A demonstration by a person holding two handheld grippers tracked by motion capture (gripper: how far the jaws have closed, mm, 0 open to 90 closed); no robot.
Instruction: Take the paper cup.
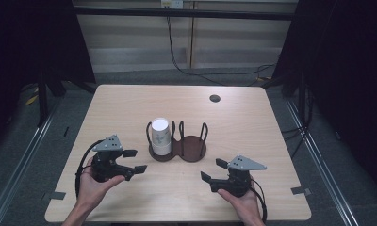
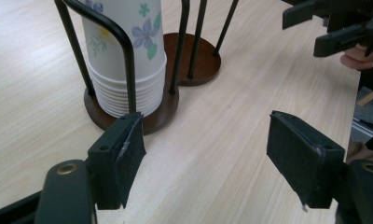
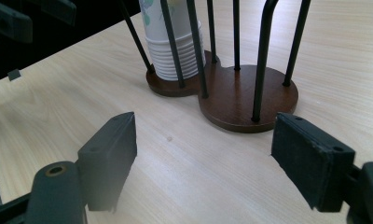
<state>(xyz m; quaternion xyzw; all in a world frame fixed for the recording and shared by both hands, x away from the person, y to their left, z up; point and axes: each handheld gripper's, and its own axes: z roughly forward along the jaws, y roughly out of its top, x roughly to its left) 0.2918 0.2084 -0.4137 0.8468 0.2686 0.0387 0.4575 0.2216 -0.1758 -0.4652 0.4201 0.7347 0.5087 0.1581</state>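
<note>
2 rods across cup stack (image 3: 175,51)

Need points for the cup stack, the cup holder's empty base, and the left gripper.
cup stack (image 1: 160,135): high view, side wall of the top cup.
cup holder (image 1: 194,147): high view, bare brown disc of the empty side.
left gripper (image 1: 135,160): high view, midway between its jaws' tips.

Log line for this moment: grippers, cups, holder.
left gripper: open, empty | right gripper: open, empty | cup stack: upside down in holder's left bay | cup holder: right bay empty | contact: none
</note>
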